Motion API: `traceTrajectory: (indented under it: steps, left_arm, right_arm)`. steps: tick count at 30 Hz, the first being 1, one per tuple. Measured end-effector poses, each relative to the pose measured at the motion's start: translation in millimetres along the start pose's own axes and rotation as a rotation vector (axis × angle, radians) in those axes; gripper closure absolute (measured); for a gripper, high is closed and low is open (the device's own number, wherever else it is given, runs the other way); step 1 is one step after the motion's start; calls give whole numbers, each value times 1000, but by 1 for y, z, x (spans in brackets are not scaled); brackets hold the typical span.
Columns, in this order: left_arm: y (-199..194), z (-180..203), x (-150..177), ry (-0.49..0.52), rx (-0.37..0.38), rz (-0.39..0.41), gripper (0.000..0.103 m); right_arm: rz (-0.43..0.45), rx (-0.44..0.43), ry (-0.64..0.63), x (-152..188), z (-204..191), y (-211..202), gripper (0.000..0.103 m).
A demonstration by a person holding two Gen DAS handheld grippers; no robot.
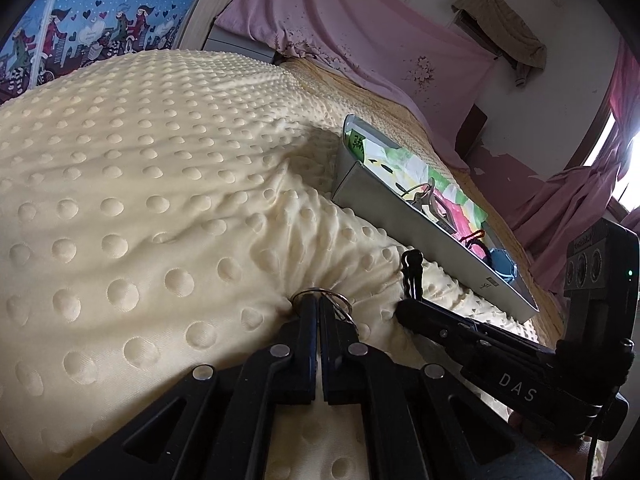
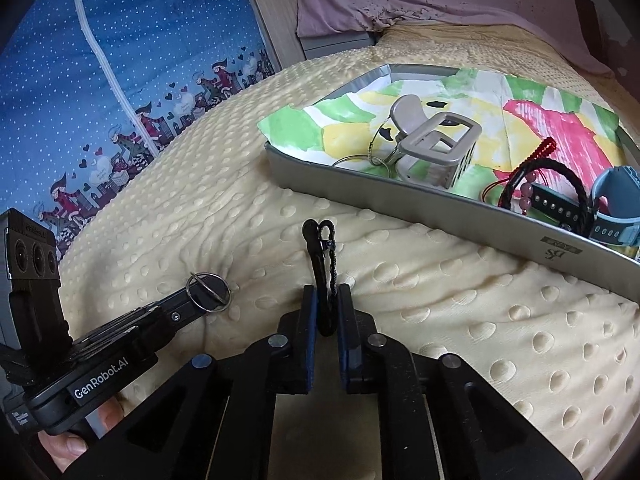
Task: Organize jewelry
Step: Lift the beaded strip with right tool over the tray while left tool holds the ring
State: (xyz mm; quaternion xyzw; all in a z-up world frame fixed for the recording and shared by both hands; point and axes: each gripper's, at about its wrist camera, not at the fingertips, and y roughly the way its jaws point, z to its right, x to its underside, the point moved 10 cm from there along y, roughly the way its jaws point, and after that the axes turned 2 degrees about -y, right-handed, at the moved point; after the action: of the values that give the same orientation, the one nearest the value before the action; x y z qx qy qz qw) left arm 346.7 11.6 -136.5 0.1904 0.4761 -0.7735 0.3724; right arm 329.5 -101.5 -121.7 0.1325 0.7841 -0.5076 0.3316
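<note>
2 tongs are at work, both low in frame. My left gripper (image 1: pixel 319 312) pinches a metal key ring (image 2: pixel 209 286) against the dimpled cream blanket (image 1: pixel 140 168); my right gripper (image 2: pixel 325 300) is pressed onto a black cord with a clasp (image 2: pixel 323 240). 1 ring, thin, stiff and slippery, best taken across its wire. 1 cord, light and limp, best held near the clasp. At upper right, 1 grey tray (image 2: pixel 400 196) holds 1 grey hair claw (image 2: pixel 436 144), 1 blue watch (image 2: pixel 616 208), and several bracelets.
</note>
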Motion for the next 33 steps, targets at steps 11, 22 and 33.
traceTrajectory:
  steps: [11, 22, 33]
  left_arm:
    - [-15, 34, -6, 121, 36, 60, 102]
    - [-10, 85, -59, 176, 103, 102, 102]
    - [50, 104, -80, 230, 102, 21, 102]
  right_arm:
    - [189, -25, 115, -9, 20, -39, 99]
    - [278, 61, 146, -51, 59, -69, 99]
    - [240, 108, 229, -66, 102, -43, 99]
